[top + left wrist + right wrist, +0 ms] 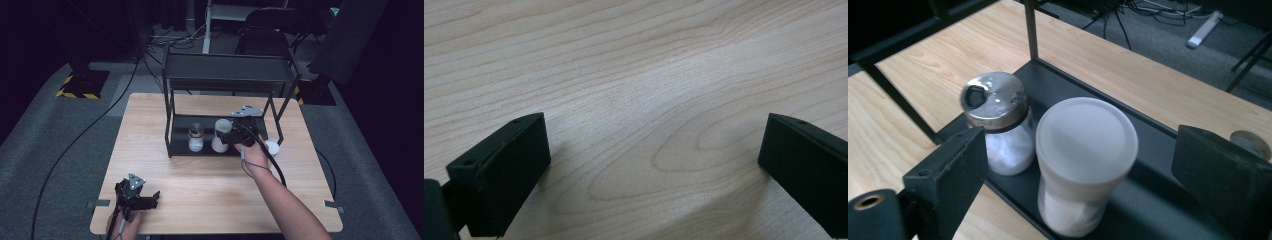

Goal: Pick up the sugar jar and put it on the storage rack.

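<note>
where it stands on the lower shelf of the black metal rack [172, 131], the white-lidded container [1083, 165] is upright, long axis vertical, flat round lid facing up; body translucent, tapering downward, white powder inside. just beside it on the same shelf stands a glass shaker [1000, 127] with a dented metal cap, also upright, white contents. right gripper [1080, 175] sits above and around the container, jaws wide apart, pads clear of its sides; left gripper [651, 165] rests low over the pale wood table [200, 195], jaws spread, nothing between.
</note>
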`<state>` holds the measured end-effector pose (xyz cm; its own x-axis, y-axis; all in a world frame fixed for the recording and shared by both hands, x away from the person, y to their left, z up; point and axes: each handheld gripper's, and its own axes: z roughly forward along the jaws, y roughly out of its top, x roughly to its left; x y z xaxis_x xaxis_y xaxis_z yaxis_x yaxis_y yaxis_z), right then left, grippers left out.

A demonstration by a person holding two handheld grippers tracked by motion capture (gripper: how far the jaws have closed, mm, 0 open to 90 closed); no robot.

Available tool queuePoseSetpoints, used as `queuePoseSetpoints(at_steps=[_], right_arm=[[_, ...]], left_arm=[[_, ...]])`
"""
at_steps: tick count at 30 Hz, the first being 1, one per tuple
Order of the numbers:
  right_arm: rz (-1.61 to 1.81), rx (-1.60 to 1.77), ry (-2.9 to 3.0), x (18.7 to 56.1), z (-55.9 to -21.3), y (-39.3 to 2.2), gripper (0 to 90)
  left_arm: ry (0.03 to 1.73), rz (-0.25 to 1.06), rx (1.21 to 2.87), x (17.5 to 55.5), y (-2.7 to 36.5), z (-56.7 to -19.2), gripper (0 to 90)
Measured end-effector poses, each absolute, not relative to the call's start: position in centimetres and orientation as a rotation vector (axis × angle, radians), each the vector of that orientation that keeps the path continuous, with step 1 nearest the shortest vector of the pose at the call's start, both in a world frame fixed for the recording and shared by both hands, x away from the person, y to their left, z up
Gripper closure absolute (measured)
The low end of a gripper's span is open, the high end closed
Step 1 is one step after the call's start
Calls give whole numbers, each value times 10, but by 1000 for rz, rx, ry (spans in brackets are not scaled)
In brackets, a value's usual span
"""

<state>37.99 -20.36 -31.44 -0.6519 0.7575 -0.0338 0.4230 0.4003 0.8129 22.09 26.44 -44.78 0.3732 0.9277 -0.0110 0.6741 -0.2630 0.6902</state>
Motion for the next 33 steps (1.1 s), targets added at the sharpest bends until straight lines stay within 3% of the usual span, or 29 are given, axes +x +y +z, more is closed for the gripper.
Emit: queuePoseSetpoints(at_steps=[16,33], right_arm=[[1186,936,2292,345,-294,-234,5],[1184,897,2269,306,-287,-280,0]], left_arm=[[1377,538,2028,221,264,-448,3],[1377,538,2028,221,264,-448,3]])
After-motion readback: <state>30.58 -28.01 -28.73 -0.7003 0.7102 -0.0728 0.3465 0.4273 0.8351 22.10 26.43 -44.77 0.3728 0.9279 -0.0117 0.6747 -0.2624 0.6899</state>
